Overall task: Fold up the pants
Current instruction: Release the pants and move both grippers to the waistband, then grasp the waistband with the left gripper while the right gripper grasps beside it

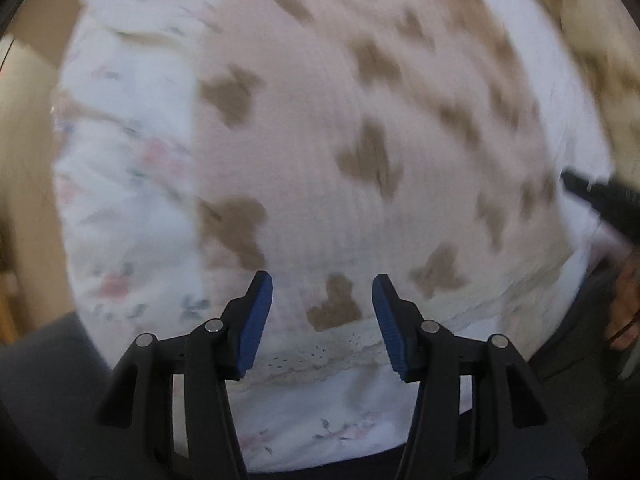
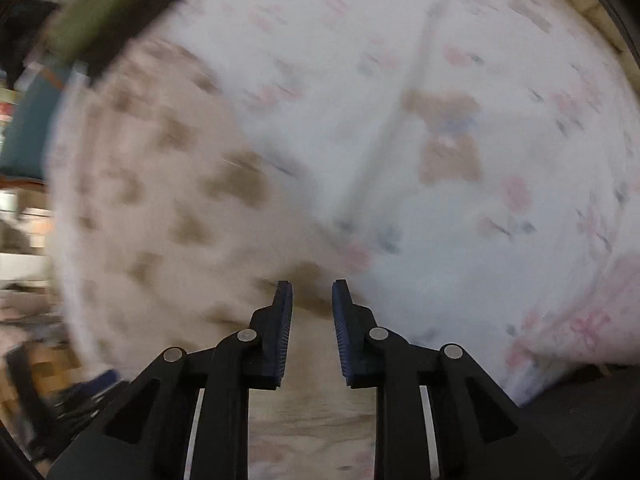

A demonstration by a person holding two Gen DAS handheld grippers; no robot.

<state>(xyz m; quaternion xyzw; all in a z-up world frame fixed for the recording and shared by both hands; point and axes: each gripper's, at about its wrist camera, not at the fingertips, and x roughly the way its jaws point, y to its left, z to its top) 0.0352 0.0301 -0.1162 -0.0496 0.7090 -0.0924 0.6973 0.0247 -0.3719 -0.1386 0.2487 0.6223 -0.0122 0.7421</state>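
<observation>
The pants (image 1: 320, 128) are pale pink with brown bear-shaped patches and lie spread on a white floral bedsheet (image 1: 124, 184). A lace-trimmed edge (image 1: 320, 354) runs just in front of my left gripper (image 1: 322, 294), which is open and empty above the near edge of the pants. In the right wrist view the pants (image 2: 168, 208) fill the left half. My right gripper (image 2: 312, 300) is open with a narrower gap, empty, over the pants' edge where they meet the sheet (image 2: 500, 240). Both views are motion-blurred.
A teddy-bear print (image 2: 448, 136) sits on the sheet beyond the right gripper. A green and black object (image 2: 112, 12) lies at the far left corner, with room clutter at the left edge. A person's hand (image 1: 624, 300) and dark sleeve show at the right of the left wrist view.
</observation>
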